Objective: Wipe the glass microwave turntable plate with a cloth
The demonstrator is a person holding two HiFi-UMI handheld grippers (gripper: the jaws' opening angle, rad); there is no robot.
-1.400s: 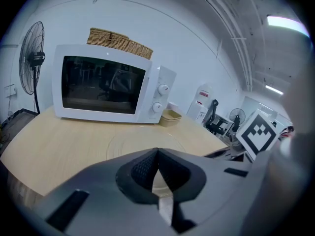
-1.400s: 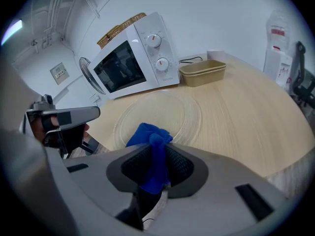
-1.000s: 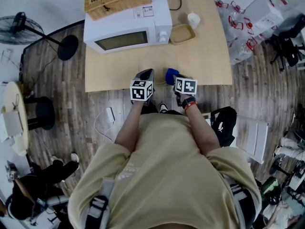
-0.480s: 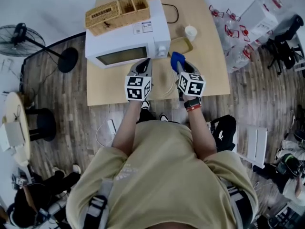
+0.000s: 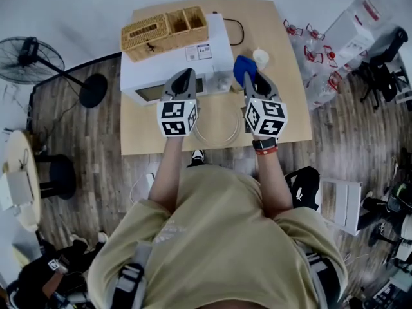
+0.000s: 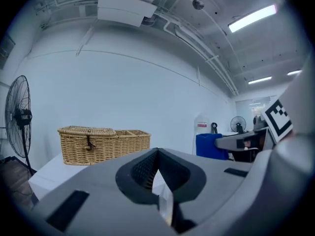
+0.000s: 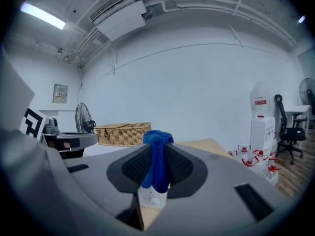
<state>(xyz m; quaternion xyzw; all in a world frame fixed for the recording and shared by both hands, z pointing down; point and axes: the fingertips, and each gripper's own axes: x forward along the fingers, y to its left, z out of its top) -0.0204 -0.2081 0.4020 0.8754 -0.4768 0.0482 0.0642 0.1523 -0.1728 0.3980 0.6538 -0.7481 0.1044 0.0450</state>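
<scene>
1. Gripping the plate (image 6: 165, 200) by its rim with left gripper (image 5: 187, 74) fingers closed on the glass, over the desk (image 5: 138, 131), near side of the microwave (image 5: 154, 69).
2. Pinching a blue cloth (image 7: 157, 156) in closed right gripper (image 5: 257, 79) fingers, right of the plate.

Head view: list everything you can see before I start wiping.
glass turntable plate: one, clear, over the table's front, between the grippers
cloth: one, blue, in the right gripper
microwave: one, white, back of the table
wicker basket: one, tan, on top of the microwave
cup: one, white, right of the microwave
table: one, light wood, centre
floor fan: one, black, floor at left
water bottles: several, clear with red, floor at right
left gripper: one, grey, shut on the plate's edge
right gripper: one, grey, shut on the cloth
</scene>
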